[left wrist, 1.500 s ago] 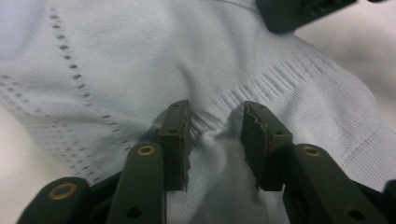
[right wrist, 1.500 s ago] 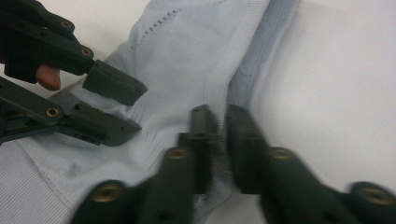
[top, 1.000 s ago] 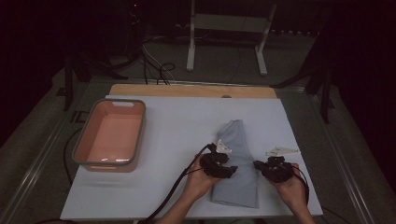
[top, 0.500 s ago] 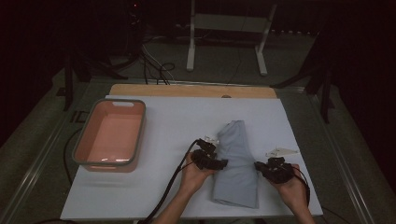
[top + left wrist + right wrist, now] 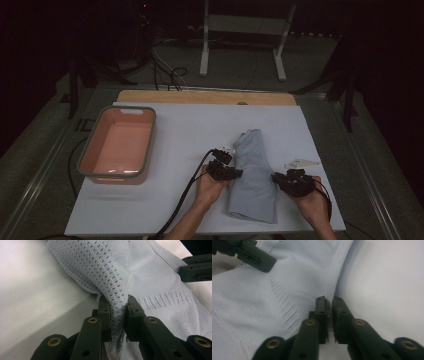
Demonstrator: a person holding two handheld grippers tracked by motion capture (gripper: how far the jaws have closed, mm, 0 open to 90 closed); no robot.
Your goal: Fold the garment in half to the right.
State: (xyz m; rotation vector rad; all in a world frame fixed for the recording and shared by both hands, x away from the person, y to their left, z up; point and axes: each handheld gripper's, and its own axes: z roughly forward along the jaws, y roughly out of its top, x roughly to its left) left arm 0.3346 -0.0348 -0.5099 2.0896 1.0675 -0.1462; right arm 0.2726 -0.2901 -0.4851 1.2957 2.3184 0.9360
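From the high view, a pale blue knitted garment [image 5: 252,175] is seen lying folded lengthwise on the white table [image 5: 190,135], toward its near right part, well apart from the pink tub [image 5: 118,145] at the left. The left gripper [image 5: 231,172] is placed at the cloth's left edge, the right gripper [image 5: 280,179] at its right edge, each held in a hand coming up from the bottom. Over to the left gripper view: a bunched ridge of open-mesh knit [image 5: 117,307] is pinched firmly between the two black jaws, which are clenched on it, and the fabric is lifted slightly off the table there. In the right gripper view, the jaws are drawn nearly together on the garment's seamed edge [image 5: 329,293]; a thin hem appears to be caught between them, though the bite is slim. The cloth is judged light, soft and limp, likely to sag and stretch rather than slide; hems and seams are the safer places to be gripped, since the loose mesh could snag or pull.
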